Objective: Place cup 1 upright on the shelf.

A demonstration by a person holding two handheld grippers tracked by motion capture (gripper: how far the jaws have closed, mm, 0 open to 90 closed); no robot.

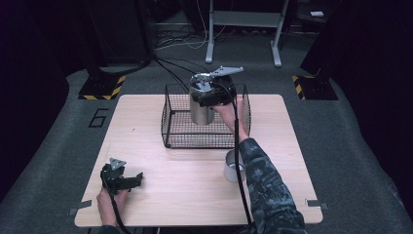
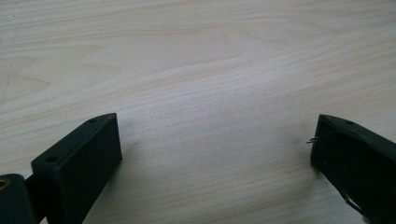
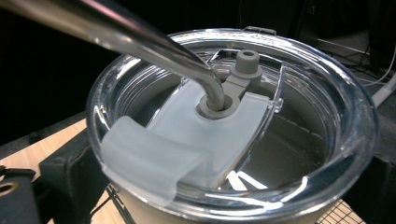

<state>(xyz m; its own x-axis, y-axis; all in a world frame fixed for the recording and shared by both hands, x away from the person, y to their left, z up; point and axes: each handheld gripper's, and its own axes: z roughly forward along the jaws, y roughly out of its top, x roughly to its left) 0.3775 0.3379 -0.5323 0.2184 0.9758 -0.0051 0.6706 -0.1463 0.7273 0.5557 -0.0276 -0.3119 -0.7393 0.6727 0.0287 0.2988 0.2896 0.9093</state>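
The tumbler (image 1: 202, 105) stands upright inside the wire basket (image 1: 170, 127), clamped between the jaws of the right claw (image 1: 213, 97) just below its clear lid (image 3: 233, 126). A metal straw (image 3: 140, 39) passes through the lid. Basket walls enclose the tumbler on all sides; the top is open. A small cup (image 1: 234, 166) stands outside the basket, beside the forearm. The left claw (image 1: 127, 181) rests wide open and empty on the bare table (image 2: 210, 70), well apart.
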